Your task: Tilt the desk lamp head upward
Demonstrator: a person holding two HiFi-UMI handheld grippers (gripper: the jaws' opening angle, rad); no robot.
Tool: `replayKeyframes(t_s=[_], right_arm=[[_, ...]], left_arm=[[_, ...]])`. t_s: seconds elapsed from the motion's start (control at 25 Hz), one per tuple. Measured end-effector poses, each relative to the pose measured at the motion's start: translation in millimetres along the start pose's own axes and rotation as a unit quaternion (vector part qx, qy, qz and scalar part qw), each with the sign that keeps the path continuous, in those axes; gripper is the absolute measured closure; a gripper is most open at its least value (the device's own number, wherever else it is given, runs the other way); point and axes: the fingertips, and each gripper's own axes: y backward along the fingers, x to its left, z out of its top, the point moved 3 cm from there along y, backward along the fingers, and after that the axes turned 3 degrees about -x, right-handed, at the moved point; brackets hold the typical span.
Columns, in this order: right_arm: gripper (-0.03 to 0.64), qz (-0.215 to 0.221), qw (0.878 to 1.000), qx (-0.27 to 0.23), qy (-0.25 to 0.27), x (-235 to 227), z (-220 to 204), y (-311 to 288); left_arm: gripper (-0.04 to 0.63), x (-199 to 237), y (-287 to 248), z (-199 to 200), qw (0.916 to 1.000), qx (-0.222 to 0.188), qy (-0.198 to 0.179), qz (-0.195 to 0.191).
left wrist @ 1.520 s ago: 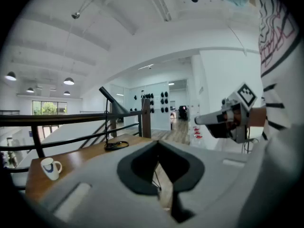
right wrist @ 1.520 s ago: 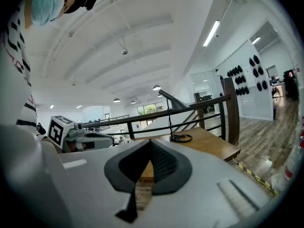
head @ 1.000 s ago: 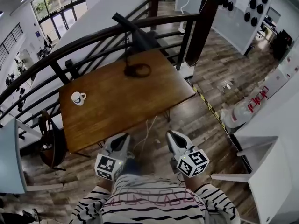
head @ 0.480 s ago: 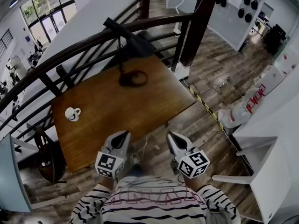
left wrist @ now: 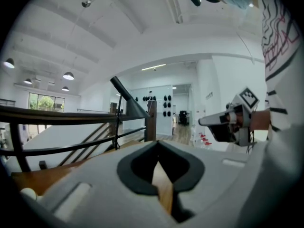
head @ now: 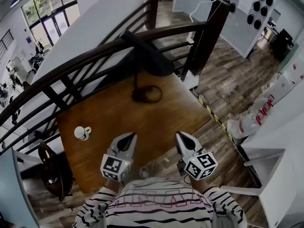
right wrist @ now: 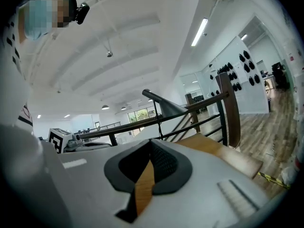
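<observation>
Brown rectangular wooden table (head: 118,122) carries a small white cup (head: 81,133) near its left edge and a black desk lamp (head: 153,63) standing towards the far edge.

Bright, even light here: daylight from the windows (head: 47,6), plus ceiling lamps (left wrist: 68,75) and a strip light (right wrist: 199,31). Colours washed out. The desk lamp (head: 151,63) reads as a dark silhouette. My gripper views have heavy fisheye, black corners and a soft near foreground.
</observation>
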Motion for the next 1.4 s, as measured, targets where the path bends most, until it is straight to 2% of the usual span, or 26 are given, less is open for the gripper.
replayKeyframes(t_s=[0.2,0.4,0.56,0.68,0.88,1.16,1.4], right_arm=[[0.617,-0.013,1.000,-0.008,-0.002,-4,6,-30],[0.615,-0.012,1.000,-0.005,-0.008,-10,4,-50],[0.524,-0.006,1.000,-0.004,-0.017,-25,8,-68],[0.498,0.010,1.000,-0.003,-0.026,-41,11,-80],[0.424,0.053,0.998,0.004,-0.032,-67,26,-108],[0.370,0.103,0.994,0.014,-0.032,-112,54,-141],[0.347,0.135,0.990,0.017,-0.033,-142,71,-171]], left_arm=[[0.591,27,-13,1,0.9999,-0.008,0.004,-0.012],[0.591,45,-23,2,0.9998,-0.017,0.012,-0.006],[0.591,56,-37,5,0.9997,-0.021,0.009,0.009],[0.532,58,-52,6,0.9997,-0.019,0.004,0.018],[0.486,68,-81,13,0.9986,-0.009,-0.003,0.052],[0.434,84,-134,29,0.9944,-0.005,-0.022,0.103],[0.394,107,-175,39,0.9905,0.004,-0.038,0.132]])
